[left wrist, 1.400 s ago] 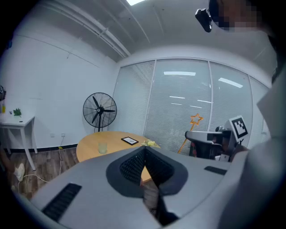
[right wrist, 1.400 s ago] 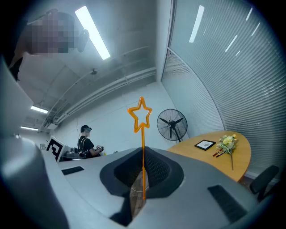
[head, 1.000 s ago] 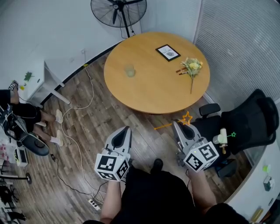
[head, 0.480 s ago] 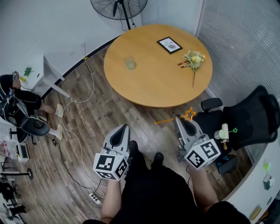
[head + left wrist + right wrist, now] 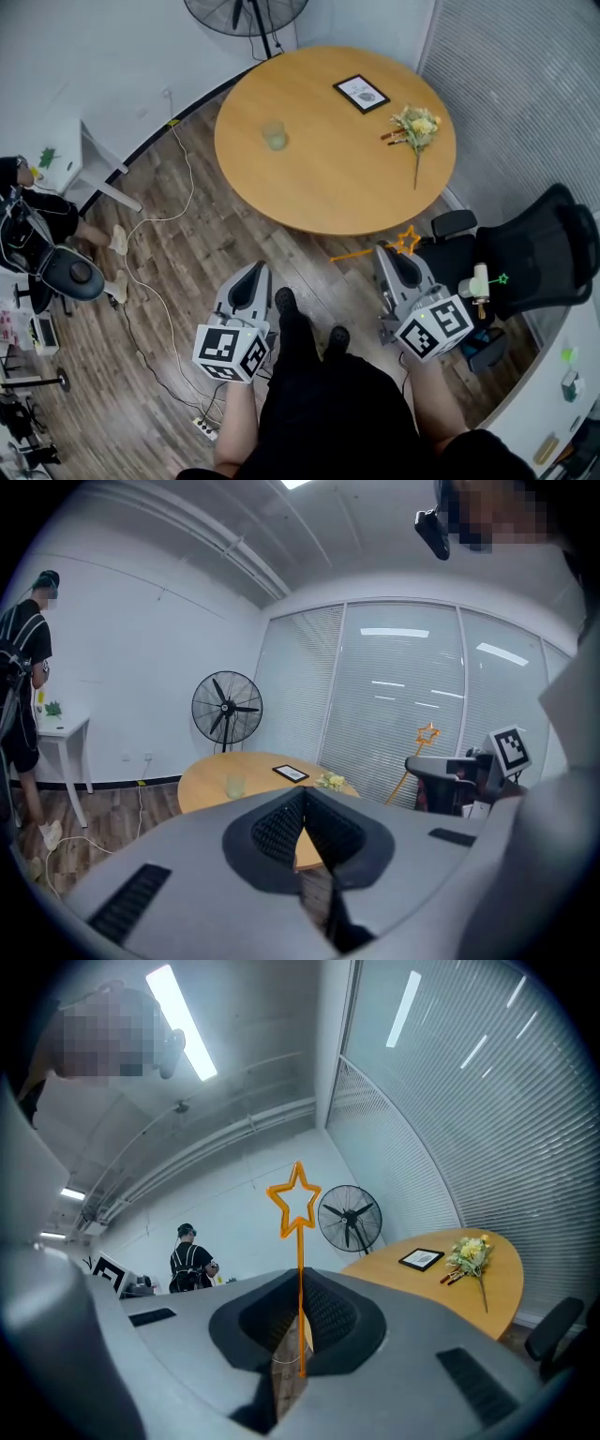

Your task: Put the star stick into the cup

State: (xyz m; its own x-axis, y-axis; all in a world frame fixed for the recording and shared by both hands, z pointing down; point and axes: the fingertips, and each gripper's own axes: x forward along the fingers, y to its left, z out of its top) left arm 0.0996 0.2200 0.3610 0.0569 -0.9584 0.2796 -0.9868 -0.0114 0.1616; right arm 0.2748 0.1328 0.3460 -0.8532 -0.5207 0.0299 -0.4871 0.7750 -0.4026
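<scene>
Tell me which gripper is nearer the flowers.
Right. In the head view the right gripper sits just below the flowers, off the table edge; the left gripper is farther, down-left of them.

Round wooden table (image 5: 328, 178), plank floor (image 5: 187, 253), white wall (image 5: 84, 56), fan (image 5: 246, 11), blinds (image 5: 525, 94), black chair (image 5: 539, 253).

Star stick (image 5: 300, 1274): thin orange rod topped by a hollow outline star, clamped between the right gripper's (image 5: 300, 1321) jaws, star end out past the tips. Cup (image 5: 273, 135): translucent, pale green, upright on the round wooden table (image 5: 337, 178), well apart from the stick.
</scene>
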